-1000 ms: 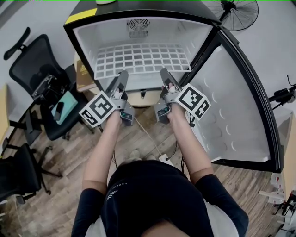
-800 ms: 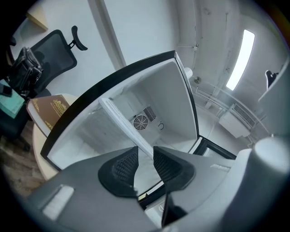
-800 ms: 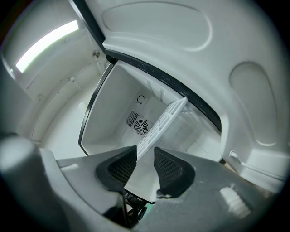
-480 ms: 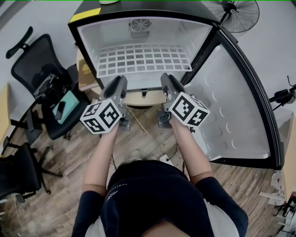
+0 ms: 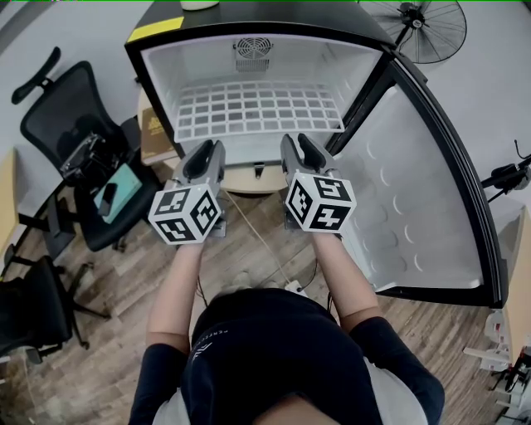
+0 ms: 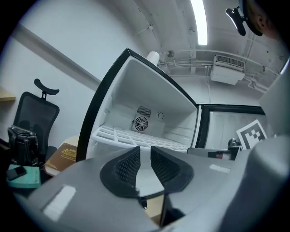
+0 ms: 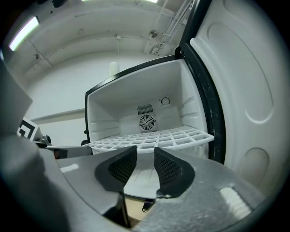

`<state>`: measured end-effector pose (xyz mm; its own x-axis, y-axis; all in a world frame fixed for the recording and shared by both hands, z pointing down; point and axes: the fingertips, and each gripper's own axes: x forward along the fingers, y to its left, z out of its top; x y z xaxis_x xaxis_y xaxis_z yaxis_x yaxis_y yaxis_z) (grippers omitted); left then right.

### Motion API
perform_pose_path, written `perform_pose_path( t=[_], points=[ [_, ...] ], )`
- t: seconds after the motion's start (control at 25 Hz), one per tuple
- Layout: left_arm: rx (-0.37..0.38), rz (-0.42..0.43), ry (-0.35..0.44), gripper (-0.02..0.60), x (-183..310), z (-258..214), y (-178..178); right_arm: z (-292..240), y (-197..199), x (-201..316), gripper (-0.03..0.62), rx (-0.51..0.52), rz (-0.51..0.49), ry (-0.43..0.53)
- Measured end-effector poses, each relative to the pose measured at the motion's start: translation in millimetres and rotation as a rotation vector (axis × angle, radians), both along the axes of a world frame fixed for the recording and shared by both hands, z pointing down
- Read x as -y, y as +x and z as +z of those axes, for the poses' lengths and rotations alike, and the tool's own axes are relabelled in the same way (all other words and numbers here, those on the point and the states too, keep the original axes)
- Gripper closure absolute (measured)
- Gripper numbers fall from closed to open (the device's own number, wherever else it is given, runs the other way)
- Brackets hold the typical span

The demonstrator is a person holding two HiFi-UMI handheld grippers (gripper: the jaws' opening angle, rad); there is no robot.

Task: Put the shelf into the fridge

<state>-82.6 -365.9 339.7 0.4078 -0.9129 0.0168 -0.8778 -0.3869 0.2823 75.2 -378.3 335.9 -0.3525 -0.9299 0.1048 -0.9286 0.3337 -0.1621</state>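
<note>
The white grid shelf [image 5: 257, 106] lies flat inside the open fridge [image 5: 154, 79], and nothing is touching it. It also shows in the left gripper view [image 6: 131, 137] and the right gripper view [image 7: 156, 137]. My left gripper [image 5: 204, 153] hangs in front of the fridge's lower left, a little short of the shelf's front edge. Its jaws are closing, with a narrow gap [image 6: 145, 156] and nothing between them. My right gripper [image 5: 298, 149] is level with it on the right, its jaws slightly apart [image 7: 145, 156] and empty.
The fridge door [image 5: 415, 191] stands wide open on the right. Office chairs [image 5: 62, 124] with a teal object [image 5: 116, 189] stand on the left, and a brown box [image 5: 151, 126] sits beside the fridge. A fan [image 5: 419, 25] is at the back right. A cable [image 5: 265, 241] crosses the wooden floor.
Both grippers have drawn back from the shelf's front edge toward the person and tilted, so their marker cubes now face up. The shelf stays in the fridge.
</note>
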Motion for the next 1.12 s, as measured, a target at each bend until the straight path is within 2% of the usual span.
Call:
perform_pose_path(
  t=[0.36, 0.68, 0.92, 1.12],
  points=[
    [0.042, -0.003, 0.029, 0.517, 7, -5, -1, 0, -3, 12, 0.476, -0.035, 0.009, -0.001],
    [0.069, 0.004, 0.029, 0.506, 23, -7, -2, -3, -5, 28, 0.476, -0.043, 0.0, -0.013],
    [0.135, 0.034, 0.02, 0.506, 32, -7, -2, -4, -6, 37, 0.476, -0.066, -0.012, -0.03],
    [0.142, 0.047, 0.01, 0.508, 42, -8, -3, -4, -6, 47, 0.476, -0.084, -0.016, -0.046]
  ],
)
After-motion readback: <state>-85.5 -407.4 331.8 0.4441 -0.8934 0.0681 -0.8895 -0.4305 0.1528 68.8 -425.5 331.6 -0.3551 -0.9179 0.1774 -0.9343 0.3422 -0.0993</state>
